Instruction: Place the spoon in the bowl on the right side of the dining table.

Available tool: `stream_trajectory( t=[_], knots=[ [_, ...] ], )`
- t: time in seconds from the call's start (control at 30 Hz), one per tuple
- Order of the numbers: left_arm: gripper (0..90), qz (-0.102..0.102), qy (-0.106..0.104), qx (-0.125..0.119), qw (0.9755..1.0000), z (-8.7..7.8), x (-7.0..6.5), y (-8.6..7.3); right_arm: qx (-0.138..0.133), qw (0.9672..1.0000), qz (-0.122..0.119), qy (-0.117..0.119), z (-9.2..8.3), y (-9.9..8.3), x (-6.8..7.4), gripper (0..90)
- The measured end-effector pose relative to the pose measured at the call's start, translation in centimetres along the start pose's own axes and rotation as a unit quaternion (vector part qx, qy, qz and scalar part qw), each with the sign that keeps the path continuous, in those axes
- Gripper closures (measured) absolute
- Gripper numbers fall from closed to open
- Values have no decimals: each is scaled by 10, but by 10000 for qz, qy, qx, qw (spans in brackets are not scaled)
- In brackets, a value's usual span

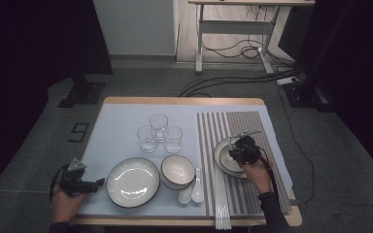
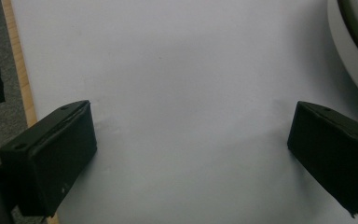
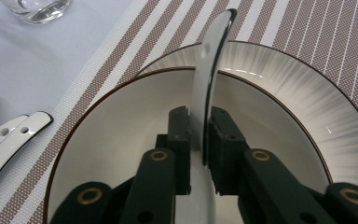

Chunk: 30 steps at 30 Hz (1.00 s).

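Observation:
My right gripper [image 3: 199, 135] is shut on a white ceramic spoon [image 3: 207, 70], gripping it by the edges so it stands on edge and points away from me. Just under it is a white bowl [image 3: 121, 130] with a dark rim, nested on a ribbed plate [image 3: 298, 88]. Both sit on the brown-and-white striped placemat [image 1: 252, 121] at the table's right, where the right gripper [image 1: 238, 151] hovers over the bowl and plate [image 1: 222, 158]. My left gripper [image 1: 99, 183] rests low at the table's front left, jaws wide open [image 2: 191, 149] over bare tabletop.
A large dark-rimmed plate [image 1: 132, 182] lies right of the left gripper, its rim [image 2: 349, 51] close to one jaw. Beside it stand a second bowl [image 1: 177, 171] and two white spoons [image 1: 192, 191]. Three glasses [image 1: 159, 131] cluster mid-table. The table's wooden edge [image 2: 21, 79] is near.

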<state>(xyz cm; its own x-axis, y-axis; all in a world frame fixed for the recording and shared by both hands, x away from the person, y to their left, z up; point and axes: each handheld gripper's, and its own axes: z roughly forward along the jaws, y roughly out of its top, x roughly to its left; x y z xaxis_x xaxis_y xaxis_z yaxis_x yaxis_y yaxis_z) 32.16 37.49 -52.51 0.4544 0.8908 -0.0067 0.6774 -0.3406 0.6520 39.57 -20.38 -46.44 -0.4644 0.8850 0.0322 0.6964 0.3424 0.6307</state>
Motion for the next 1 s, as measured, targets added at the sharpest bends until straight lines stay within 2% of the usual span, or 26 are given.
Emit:
stream_trajectory(
  t=[0.57,0.83,1.0],
  knots=[
    [9,0,1,1,10000,0,0,0,-1,10000,-5,-19,-4,1,-1,691],
    [9,2,3,0,10000,0,0,0,-106,9999,-32,-48,-15,4,-2,540],
    [9,3,3,-1,10000,0,0,0,-148,9998,-138,-64,-22,5,-2,422]
  ],
)
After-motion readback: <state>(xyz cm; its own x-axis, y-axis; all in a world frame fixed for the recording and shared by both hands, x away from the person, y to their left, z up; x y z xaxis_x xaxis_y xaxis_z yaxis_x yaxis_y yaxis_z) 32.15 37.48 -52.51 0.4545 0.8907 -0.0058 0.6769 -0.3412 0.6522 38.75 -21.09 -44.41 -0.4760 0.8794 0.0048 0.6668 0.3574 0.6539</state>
